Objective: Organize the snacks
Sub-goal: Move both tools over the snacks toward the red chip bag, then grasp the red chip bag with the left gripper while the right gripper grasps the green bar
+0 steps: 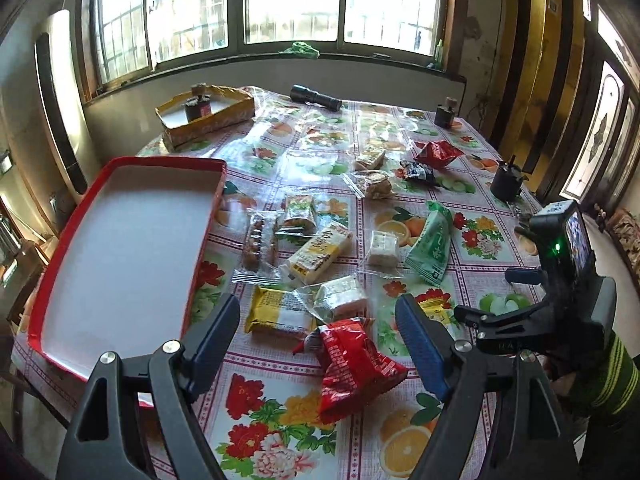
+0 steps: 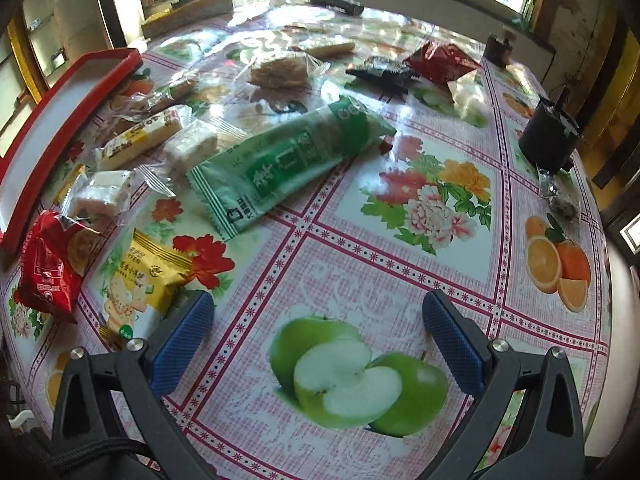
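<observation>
Left wrist view: left gripper (image 1: 318,330) spread wide, holding nothing, over a red snack bag (image 1: 354,364) near the table's front edge. Only this view shows the whole red tray (image 1: 72,224) at left with nothing in it, plus the yellow box (image 1: 224,118) at the back with a small dark jar (image 1: 197,106) inside, and the right tool's body (image 1: 560,280) with a striped sleeve (image 1: 612,376).

Right wrist view: right gripper (image 2: 318,334) wide too, nothing held, above a printed green apple (image 2: 352,376) on the tablecloth (image 2: 400,248). The long green packet (image 2: 288,160) is clearest here, beyond the fingers. A yellow biscuit packet (image 2: 140,284) lies just beside the left finger. Snacks lie loose on the cloth, none in tray.
</observation>
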`<state>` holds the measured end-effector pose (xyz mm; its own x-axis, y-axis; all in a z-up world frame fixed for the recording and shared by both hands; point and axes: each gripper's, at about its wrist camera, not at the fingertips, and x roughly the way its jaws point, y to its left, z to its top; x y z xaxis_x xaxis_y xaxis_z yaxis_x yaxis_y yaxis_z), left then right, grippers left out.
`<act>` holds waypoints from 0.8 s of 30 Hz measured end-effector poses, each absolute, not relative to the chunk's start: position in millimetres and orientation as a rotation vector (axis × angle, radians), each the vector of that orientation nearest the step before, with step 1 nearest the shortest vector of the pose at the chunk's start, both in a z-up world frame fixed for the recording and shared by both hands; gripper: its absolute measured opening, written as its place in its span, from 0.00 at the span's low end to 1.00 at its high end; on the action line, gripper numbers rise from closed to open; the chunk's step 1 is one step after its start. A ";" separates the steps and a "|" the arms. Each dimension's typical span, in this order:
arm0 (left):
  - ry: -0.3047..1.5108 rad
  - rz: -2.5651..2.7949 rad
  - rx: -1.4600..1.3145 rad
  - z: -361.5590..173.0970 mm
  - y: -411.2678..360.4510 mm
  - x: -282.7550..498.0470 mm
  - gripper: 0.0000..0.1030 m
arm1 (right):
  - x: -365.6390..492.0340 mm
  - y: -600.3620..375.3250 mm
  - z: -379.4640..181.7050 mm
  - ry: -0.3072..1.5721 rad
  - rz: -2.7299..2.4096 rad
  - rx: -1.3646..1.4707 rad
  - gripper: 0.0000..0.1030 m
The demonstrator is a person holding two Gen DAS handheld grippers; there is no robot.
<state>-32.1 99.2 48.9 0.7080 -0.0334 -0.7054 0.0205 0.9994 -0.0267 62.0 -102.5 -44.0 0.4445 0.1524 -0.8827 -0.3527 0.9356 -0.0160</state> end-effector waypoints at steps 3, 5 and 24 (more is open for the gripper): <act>0.758 0.014 0.024 54.3 99.5 -39.9 0.78 | 59.1 -117.4 -36.5 1.039 0.226 -0.085 1.00; 0.748 0.030 0.040 56.1 100.7 -44.6 0.78 | 46.6 -128.9 -23.8 0.995 0.204 0.028 1.00; 0.751 0.076 0.057 46.1 104.9 -59.1 0.78 | -32.4 -97.3 40.7 0.763 0.056 -0.070 1.00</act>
